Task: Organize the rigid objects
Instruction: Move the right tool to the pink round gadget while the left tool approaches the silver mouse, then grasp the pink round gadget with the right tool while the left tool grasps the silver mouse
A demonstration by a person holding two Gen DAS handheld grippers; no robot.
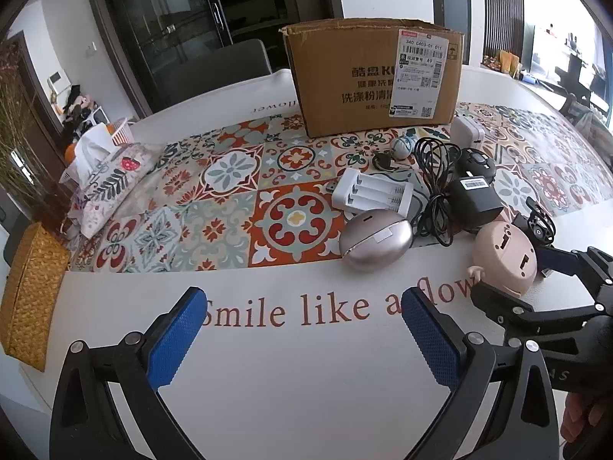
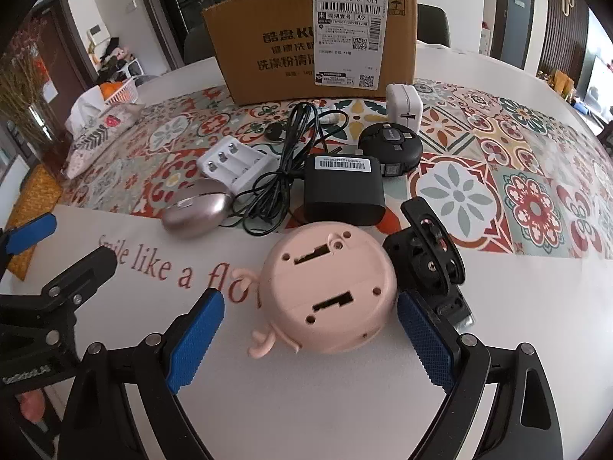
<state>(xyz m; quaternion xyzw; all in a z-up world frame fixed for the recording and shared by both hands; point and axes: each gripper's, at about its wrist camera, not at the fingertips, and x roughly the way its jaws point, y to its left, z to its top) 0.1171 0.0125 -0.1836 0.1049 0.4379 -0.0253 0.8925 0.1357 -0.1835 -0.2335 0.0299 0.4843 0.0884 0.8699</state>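
The right gripper point(image 2: 310, 335) has its blue fingers wide apart, with nothing held. The pink round toy point(image 2: 327, 291) lies upside down on the table, right in front of it and between the fingers. It looks like hard, light, smooth plastic, so it may slip. Best to squeeze its round sides, not the little curly bits. The left gripper point(image 1: 302, 339) is wide apart too, over bare table. The cardboard box point(image 2: 306, 42) stands far ahead, behind the chargers. Its inside is hidden.
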